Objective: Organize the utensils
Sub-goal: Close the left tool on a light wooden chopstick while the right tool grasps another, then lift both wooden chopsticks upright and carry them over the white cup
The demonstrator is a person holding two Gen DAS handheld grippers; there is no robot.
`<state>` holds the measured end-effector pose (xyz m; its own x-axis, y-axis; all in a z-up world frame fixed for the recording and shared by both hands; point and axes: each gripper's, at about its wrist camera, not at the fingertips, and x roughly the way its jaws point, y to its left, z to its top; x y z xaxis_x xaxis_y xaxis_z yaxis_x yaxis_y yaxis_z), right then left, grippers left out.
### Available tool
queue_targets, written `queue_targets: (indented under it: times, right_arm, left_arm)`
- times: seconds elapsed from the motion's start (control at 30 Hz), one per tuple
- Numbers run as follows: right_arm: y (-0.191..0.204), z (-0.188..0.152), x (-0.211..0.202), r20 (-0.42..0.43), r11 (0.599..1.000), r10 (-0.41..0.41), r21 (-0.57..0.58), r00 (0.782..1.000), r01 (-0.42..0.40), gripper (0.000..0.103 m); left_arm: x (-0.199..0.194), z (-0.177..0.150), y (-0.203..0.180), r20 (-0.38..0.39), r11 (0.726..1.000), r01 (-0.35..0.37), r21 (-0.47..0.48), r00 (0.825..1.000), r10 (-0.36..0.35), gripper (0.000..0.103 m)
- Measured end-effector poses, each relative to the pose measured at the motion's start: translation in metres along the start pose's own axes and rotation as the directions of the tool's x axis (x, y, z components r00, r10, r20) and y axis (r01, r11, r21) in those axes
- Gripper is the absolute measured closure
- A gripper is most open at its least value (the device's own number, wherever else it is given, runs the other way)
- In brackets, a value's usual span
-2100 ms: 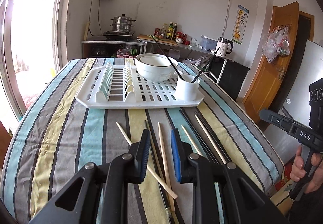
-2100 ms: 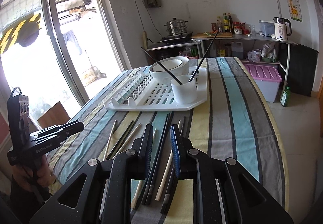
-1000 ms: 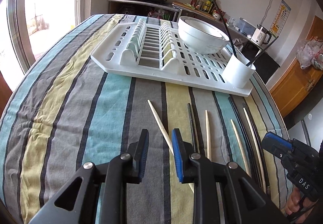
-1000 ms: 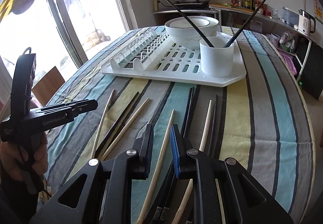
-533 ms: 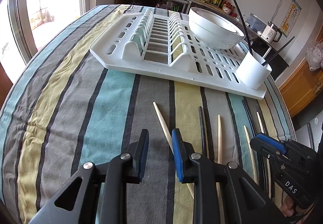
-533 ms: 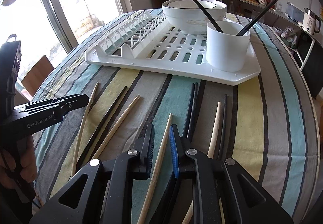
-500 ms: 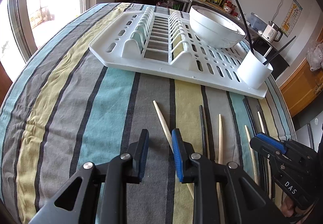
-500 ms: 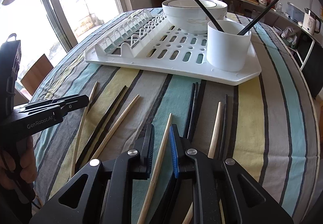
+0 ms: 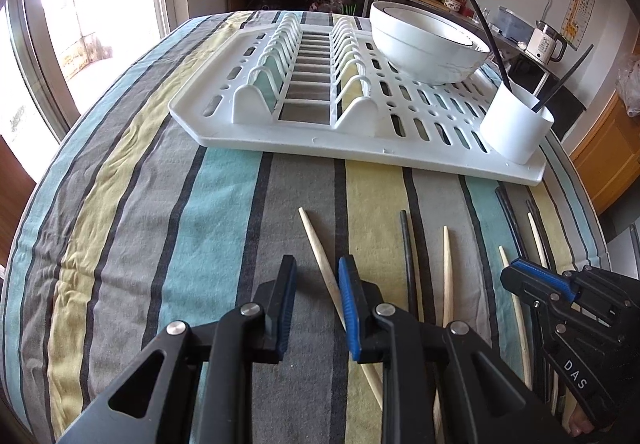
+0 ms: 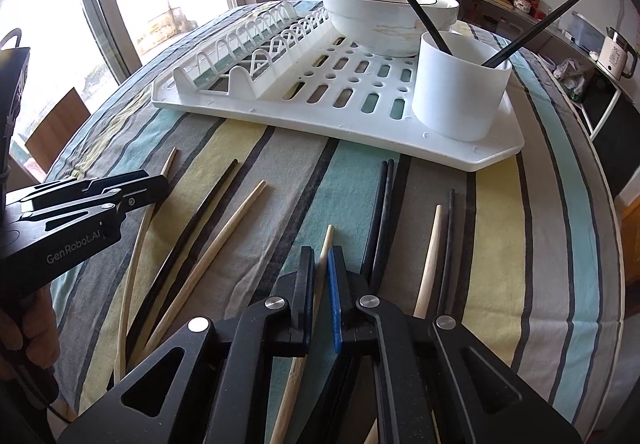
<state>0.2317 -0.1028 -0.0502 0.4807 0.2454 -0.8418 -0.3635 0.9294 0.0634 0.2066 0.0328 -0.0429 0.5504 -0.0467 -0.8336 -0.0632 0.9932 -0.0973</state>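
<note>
Several wooden and black chopsticks lie on the striped tablecloth (image 9: 208,228). In the left wrist view my left gripper (image 9: 317,268) straddles one wooden chopstick (image 9: 316,240); its jaws are closing and the pads do not press on it. In the right wrist view my right gripper (image 10: 320,256) is shut on another wooden chopstick (image 10: 327,238) that lies on the cloth. A white cup (image 10: 460,100) with two black chopsticks stands on the rack's near right corner. The right gripper (image 9: 520,276) shows low at the right, and the left gripper (image 10: 162,186) at the left.
A white dish rack (image 9: 320,140) spans the table behind the chopsticks and carries a white bowl (image 9: 424,52). Black chopsticks (image 10: 380,212) lie just right of my right gripper. The table edge curves off at the right. A counter with a pot stands behind.
Both grippers have come lower and closer to the chopsticks. The right jaws have narrowed onto the wooden chopstick. The left jaws have narrowed a little around theirs.
</note>
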Motion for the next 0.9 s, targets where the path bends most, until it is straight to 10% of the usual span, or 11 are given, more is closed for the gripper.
queue_targets:
  times: [0.9]
  right_arm:
    - [-0.003,0.013,-0.09,0.256,0.993,0.101,0.039,0.961,-0.115,0.098]
  left_arm:
    - [-0.079,0.016,0.009,0.165,0.992,0.112,0.054,0.979,-0.12,0.098]
